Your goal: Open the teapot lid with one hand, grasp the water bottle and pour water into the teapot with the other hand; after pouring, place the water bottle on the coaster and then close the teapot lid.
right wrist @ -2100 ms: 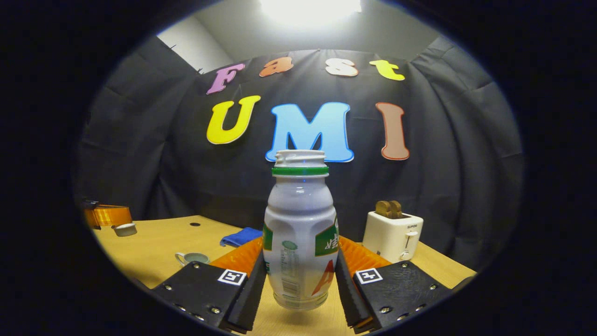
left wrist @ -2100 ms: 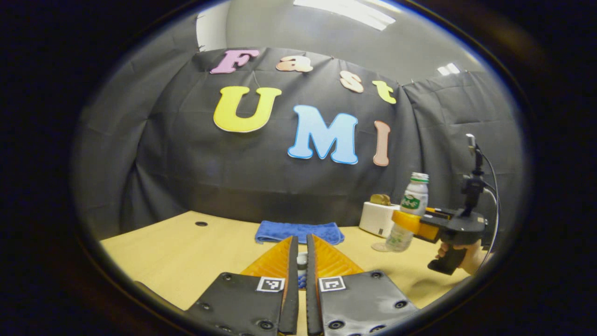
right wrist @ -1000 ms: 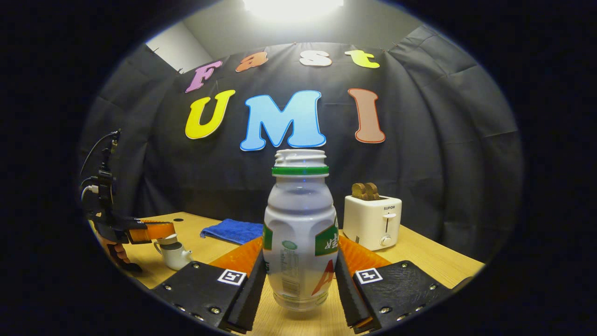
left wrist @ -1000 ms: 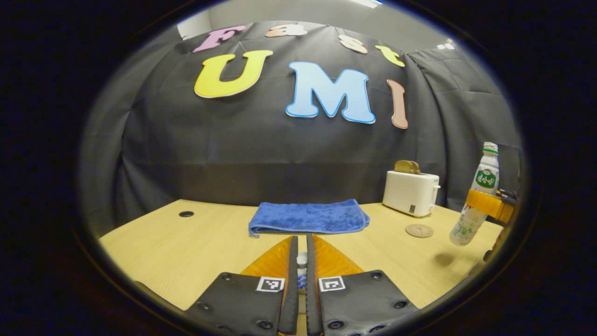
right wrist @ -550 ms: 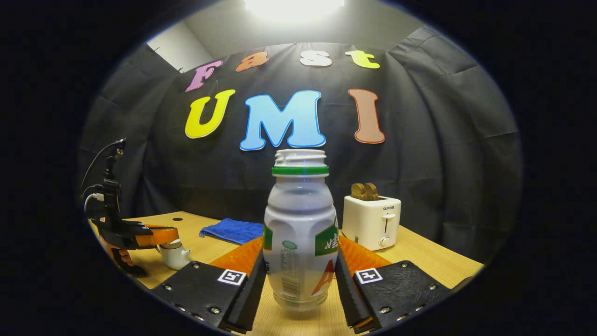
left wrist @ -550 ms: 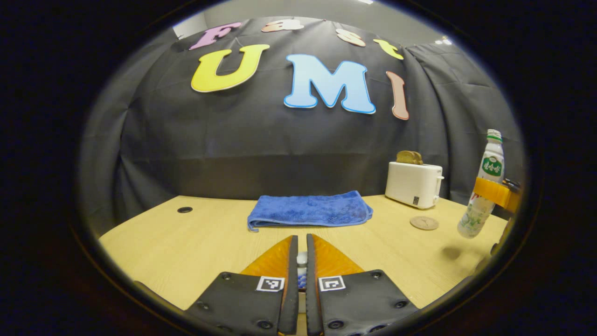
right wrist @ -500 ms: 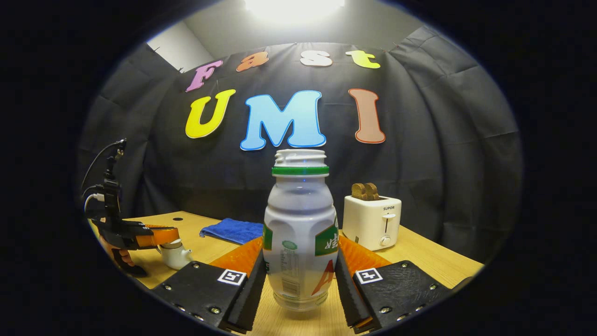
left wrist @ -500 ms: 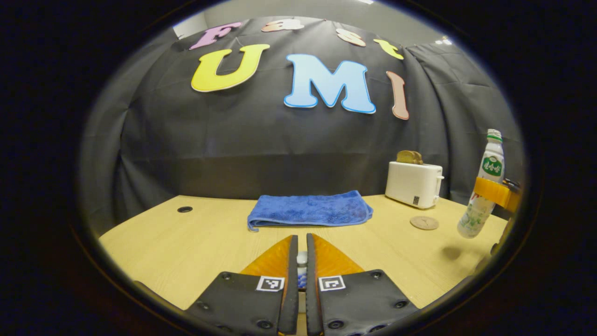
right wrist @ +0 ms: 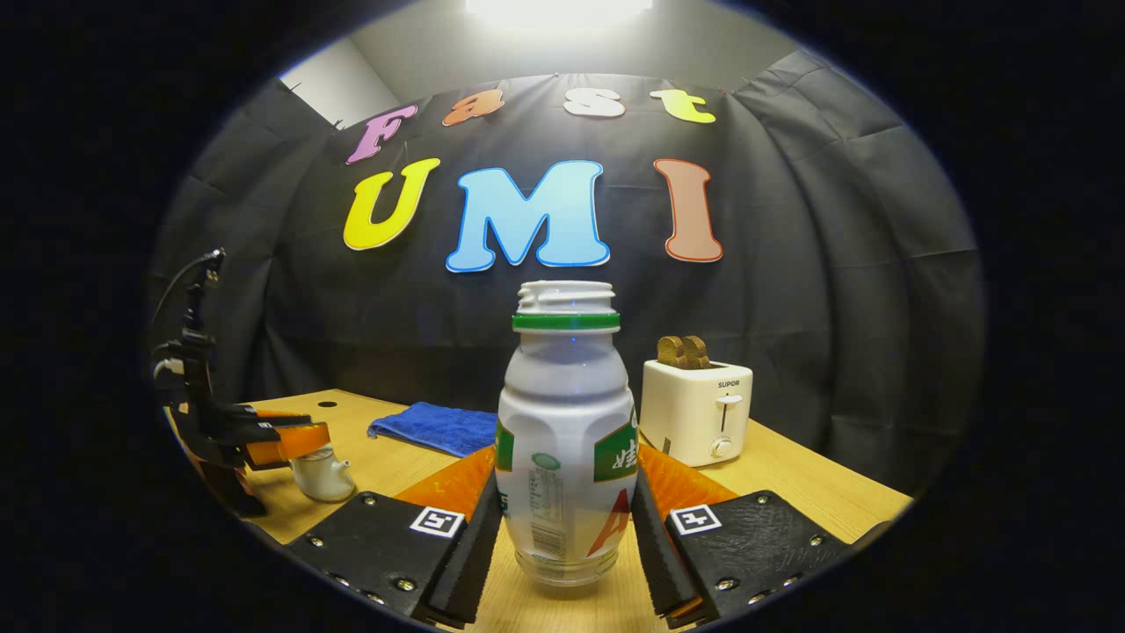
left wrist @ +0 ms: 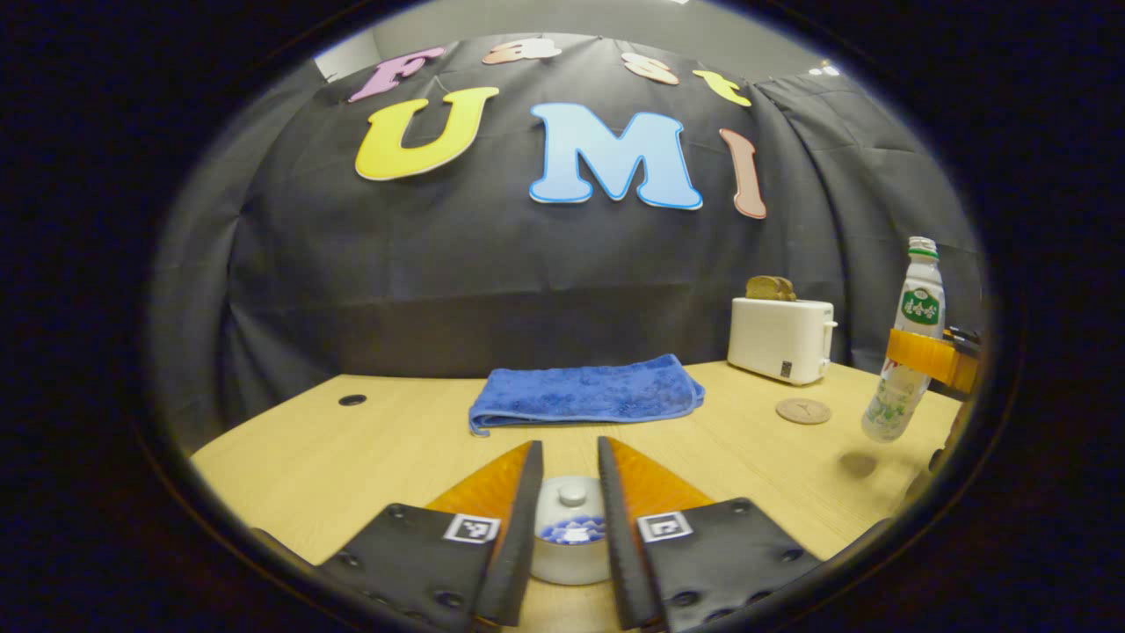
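Wooden table (left wrist: pixel 369 457) spreads beyond the left gripper (left wrist: pixel 567 519), fingers spread either side of the lidded teapot (left wrist: pixel 569 541); coaster (left wrist: pixel 802 411) lies far right; right gripper (right wrist: pixel 567 519) pinches the water bottle (right wrist: pixel 567 440) between its fingers, aloft; next, likely lower it onto the coaster.

In the left gripper view the teapot (left wrist: pixel 569 545) body is mostly hidden by the left claw's (left wrist: pixel 567 527) fingers; the right claw (left wrist: pixel 936 362) is cut off at the right edge.

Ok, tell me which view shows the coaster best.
The left gripper view: the coaster lies in plain sight on the table, between toaster and bottle. In the right gripper view I cannot make it out.
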{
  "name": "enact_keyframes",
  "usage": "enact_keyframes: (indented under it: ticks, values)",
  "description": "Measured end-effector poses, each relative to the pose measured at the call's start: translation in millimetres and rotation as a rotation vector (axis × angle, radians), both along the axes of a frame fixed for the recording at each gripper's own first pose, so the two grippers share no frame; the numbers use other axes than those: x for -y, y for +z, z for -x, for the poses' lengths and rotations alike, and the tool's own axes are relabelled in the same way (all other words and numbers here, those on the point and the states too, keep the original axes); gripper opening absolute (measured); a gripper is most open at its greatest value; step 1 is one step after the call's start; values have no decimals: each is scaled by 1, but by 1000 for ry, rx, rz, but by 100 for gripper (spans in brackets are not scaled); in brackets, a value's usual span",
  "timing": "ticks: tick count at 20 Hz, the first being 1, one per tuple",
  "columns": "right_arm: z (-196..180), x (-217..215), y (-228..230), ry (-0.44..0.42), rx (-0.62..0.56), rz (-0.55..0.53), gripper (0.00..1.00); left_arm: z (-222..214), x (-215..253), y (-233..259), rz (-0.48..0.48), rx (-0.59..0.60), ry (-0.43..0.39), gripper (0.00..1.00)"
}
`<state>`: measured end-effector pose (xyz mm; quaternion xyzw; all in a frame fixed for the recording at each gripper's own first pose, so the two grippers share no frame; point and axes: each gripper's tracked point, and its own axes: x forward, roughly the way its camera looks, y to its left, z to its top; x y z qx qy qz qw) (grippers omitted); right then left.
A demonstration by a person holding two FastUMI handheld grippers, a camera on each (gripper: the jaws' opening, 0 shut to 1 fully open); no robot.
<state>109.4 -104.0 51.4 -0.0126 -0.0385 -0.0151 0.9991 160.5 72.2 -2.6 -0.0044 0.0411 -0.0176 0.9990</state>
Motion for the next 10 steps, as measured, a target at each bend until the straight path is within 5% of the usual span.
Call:
enact_keyframes:
  ticks: [1, 2, 10]
  values:
    - [-1, 5, 4, -15, 11, 8, 70, 10, -1, 19, 15, 41, -3, 73]
    - [-3, 9, 10, -29, 21, 14, 67, 23, -3, 37, 31, 86, -5, 79]
    - [-67, 46, 32, -73, -25, -56, 70, 151, -20, 74, 23, 198, -54, 88]
